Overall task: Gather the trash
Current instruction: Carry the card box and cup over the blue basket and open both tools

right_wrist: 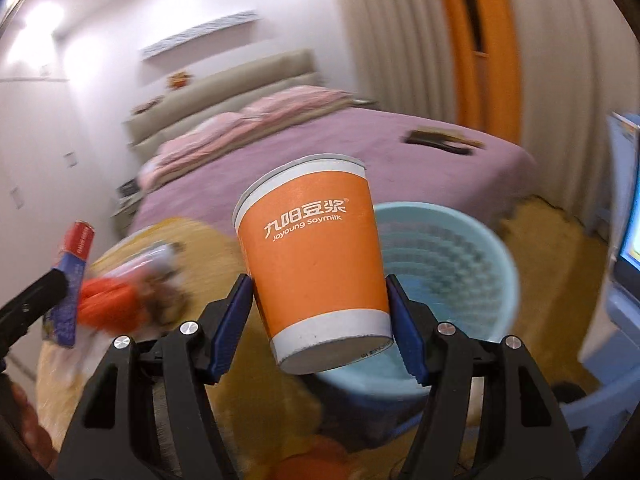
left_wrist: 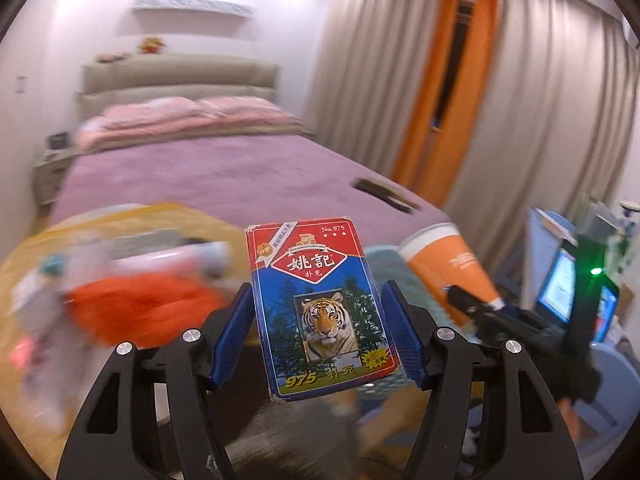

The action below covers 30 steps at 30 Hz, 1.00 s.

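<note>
A red-and-blue playing-card box [left_wrist: 308,272] with a tiger picture stands upright between the blue pads of my left gripper [left_wrist: 318,292], which is shut on its sides. My right gripper [right_wrist: 317,280] is shut on an orange paper soymilk cup [right_wrist: 312,256], held slightly tilted. A light blue ribbed waste bin [right_wrist: 452,256] sits just behind and below the cup, its mouth open. In the left wrist view the cup [left_wrist: 444,264] shows at the right, with the bin's rim [left_wrist: 380,258] between it and the card box. In the right wrist view the card box [right_wrist: 72,264] appears at the far left.
A blurred orange-red wrapper [left_wrist: 140,304] and other litter lie on a yellow-covered surface [right_wrist: 208,240]. Behind is a bed with a purple cover [left_wrist: 208,176] and a dark object [left_wrist: 384,192] on it. Curtains hang at the right, and a lit screen [left_wrist: 560,292] and a blue chair [right_wrist: 600,392] stand there.
</note>
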Each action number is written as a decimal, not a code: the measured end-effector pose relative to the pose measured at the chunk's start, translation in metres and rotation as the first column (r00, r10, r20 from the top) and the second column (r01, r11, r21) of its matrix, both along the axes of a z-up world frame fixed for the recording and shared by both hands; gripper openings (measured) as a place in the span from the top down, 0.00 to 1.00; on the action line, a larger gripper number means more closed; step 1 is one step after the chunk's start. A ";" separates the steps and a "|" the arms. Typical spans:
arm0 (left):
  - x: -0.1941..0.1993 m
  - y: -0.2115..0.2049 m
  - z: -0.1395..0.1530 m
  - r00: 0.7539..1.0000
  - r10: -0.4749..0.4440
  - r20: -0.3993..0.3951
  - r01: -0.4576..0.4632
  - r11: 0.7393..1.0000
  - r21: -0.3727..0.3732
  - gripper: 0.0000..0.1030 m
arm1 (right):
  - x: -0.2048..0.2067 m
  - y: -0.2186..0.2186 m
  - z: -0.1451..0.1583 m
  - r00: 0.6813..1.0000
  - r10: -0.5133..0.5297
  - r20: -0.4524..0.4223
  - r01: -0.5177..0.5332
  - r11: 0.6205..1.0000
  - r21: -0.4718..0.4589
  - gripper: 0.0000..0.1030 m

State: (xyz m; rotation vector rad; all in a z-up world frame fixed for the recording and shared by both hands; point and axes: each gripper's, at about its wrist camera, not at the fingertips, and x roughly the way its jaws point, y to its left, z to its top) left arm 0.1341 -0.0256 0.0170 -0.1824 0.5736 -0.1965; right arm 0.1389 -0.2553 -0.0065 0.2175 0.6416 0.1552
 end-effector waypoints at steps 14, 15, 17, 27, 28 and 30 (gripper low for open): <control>0.116 -0.083 -0.089 0.942 -0.207 -0.264 0.192 0.978 -0.085 0.39 | 0.058 -0.039 -0.067 0.960 -0.118 -0.255 0.119 0.993 -0.011 0.39; 0.119 -0.085 -0.094 0.939 -0.211 -0.270 0.195 0.977 -0.085 0.39 | 0.058 -0.040 -0.070 0.957 -0.120 -0.266 0.122 0.993 -0.010 0.39; 0.118 -0.084 -0.097 0.937 -0.213 -0.277 0.196 0.977 -0.088 0.39 | 0.059 -0.041 -0.075 0.953 -0.122 -0.277 0.124 0.992 -0.009 0.39; 0.111 -0.083 -0.098 0.947 -0.183 -0.265 0.170 0.983 -0.071 0.22 | 0.061 -0.048 -0.078 0.948 -0.117 -0.297 0.127 0.992 0.012 0.38; 0.108 -0.080 -0.095 0.950 -0.180 -0.257 0.166 0.983 -0.072 0.22 | 0.062 -0.048 -0.078 0.948 -0.117 -0.296 0.127 0.992 0.012 0.38; 0.106 -0.078 -0.089 0.953 -0.177 -0.245 0.164 0.984 -0.073 0.21 | 0.062 -0.047 -0.076 0.948 -0.109 -0.300 0.123 0.992 0.028 0.38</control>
